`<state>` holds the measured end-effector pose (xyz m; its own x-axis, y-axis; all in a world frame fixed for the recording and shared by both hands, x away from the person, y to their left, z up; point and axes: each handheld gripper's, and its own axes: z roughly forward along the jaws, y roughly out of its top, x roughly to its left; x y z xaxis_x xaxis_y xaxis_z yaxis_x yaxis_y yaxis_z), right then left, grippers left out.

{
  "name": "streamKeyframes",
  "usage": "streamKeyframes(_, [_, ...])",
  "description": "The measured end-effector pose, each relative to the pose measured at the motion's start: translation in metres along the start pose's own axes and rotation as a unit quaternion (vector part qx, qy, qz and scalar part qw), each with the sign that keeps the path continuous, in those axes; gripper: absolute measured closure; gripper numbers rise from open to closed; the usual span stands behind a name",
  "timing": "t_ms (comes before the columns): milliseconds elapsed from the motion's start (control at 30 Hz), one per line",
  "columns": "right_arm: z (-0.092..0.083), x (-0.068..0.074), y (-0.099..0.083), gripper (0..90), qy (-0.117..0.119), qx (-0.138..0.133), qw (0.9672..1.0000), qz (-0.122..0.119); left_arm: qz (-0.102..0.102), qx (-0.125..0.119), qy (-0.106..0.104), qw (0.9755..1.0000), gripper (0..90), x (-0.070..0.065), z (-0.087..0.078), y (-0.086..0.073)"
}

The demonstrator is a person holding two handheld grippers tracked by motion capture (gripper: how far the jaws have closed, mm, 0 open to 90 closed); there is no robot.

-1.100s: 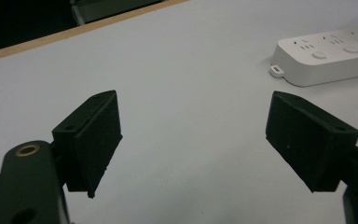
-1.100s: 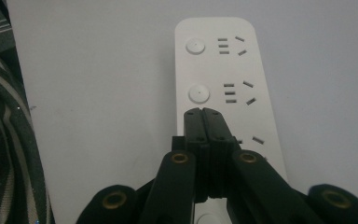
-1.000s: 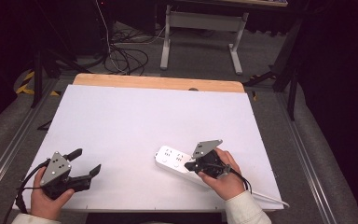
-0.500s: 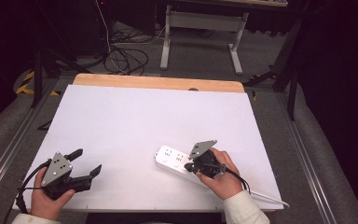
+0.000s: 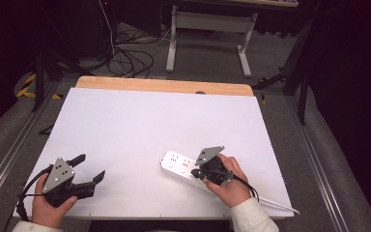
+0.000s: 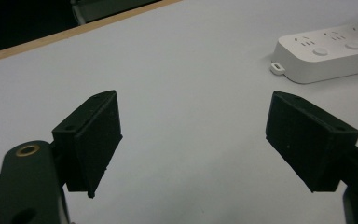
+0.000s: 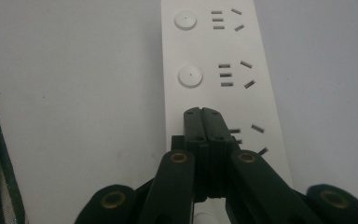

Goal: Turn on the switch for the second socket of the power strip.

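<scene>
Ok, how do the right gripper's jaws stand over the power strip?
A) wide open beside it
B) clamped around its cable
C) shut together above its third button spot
C: in the right gripper view the right gripper has its two jaws pressed together, tips over the white power strip below two round buttons.

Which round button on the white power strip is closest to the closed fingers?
The second round button on the power strip, just ahead of the right gripper; the other button sits farther along.

gripper (image 5: 88, 168): black, grey plate | screws: brass | sleeves: white
</scene>
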<state>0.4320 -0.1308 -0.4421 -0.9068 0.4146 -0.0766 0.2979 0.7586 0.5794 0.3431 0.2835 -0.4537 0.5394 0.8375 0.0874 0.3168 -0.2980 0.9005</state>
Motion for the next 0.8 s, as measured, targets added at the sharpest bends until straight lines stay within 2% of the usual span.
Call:
streamKeyframes(167, [0.0005, 0.0009, -0.0009, 90.0, -0.001, -0.001, 1.0, -0.006, 0.0, 0.001, 0.0, 1.0, 18.6, 0.0, 0.0, 0.0001])
streamKeyframes(800, [0.0026, 0.0011, -0.0013, 90.0, 0.0, 0.003, 1.0, 0.007, 0.003, 0.003, 0.0, 1.0, 18.6, 0.0001, 0.0, 0.0001])
